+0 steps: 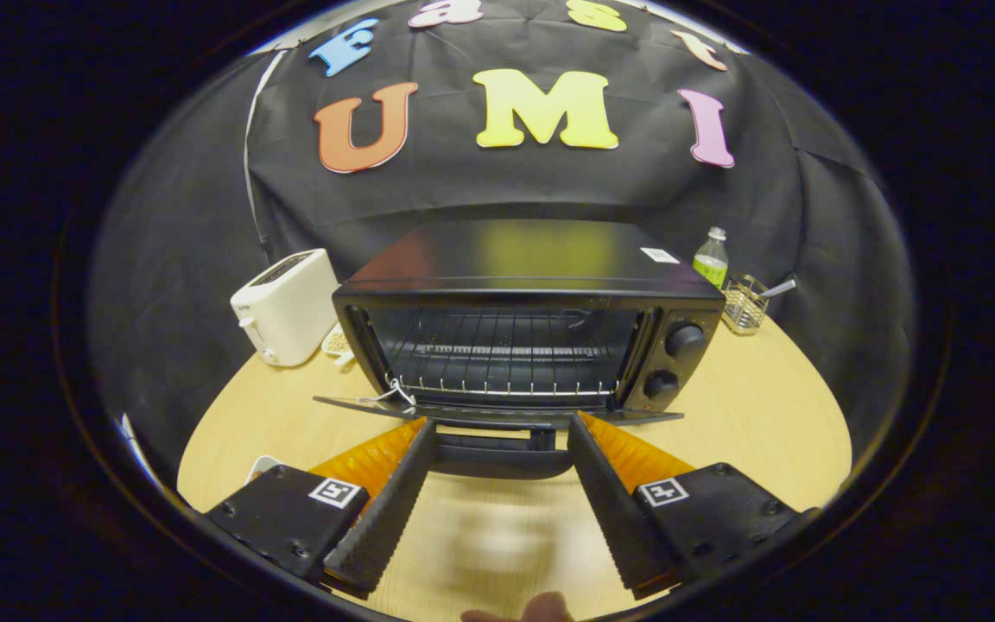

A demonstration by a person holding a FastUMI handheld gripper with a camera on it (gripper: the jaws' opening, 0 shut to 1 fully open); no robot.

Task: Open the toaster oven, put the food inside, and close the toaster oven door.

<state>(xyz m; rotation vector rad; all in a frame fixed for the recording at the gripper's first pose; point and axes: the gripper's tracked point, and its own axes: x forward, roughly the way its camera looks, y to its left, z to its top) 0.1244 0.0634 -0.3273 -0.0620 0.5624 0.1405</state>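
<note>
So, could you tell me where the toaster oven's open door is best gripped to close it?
Grip the door handle, the bar along the front edge of the dropped door, coming from the front. It lies crosswise between the open gripper fingers, so one finger would probably have to go under it.

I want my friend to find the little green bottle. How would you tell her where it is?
Start at the big black toaster oven in the middle of the wooden table, its door hanging open just ahead of the open gripper. Look past its knob side to the table's far edge. The bottle stands by a wire basket: it alone is green with a pale cap.
</note>
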